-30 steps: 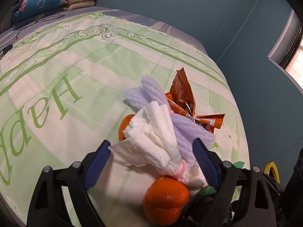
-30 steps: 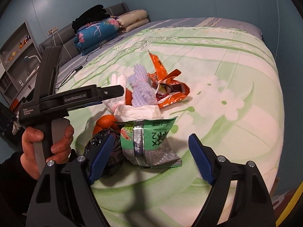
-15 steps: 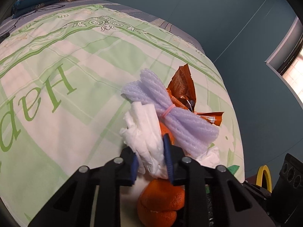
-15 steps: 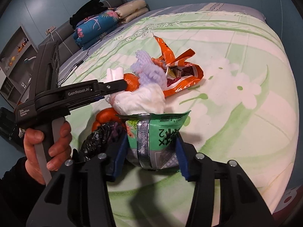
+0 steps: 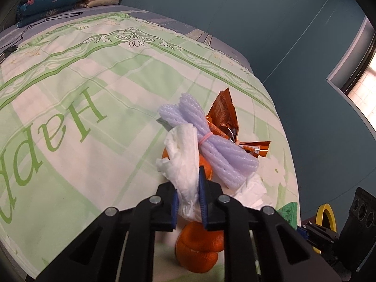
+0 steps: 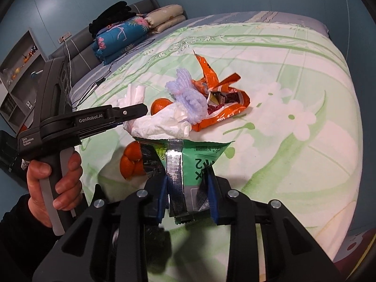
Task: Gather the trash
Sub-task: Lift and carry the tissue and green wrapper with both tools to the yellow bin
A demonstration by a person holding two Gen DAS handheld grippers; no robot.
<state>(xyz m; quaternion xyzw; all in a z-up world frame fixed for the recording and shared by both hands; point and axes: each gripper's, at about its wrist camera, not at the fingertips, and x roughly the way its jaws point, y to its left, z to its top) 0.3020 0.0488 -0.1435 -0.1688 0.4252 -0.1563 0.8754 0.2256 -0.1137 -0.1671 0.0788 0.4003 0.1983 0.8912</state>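
The trash lies in a small pile near a corner of the bed (image 5: 70, 75). The tissue (image 5: 185, 164) is soft and light; the left gripper (image 5: 189, 202) pinches it tight. The green wrapper (image 6: 188, 162) looks thin and slippery; the right gripper (image 6: 186, 199) jaws are closing on its bottom end, a good place to hold.

The trash sat bunched near one edge of the bed (image 5: 70, 89): foam net (image 5: 211, 141), orange wrapper (image 6: 218, 115), tissue (image 6: 162, 122) and orange peels (image 5: 199, 251) lay touching, leaving no gap between them. The middle of the bed lay open. Folded quilts (image 6: 122, 37) blocked the head end.
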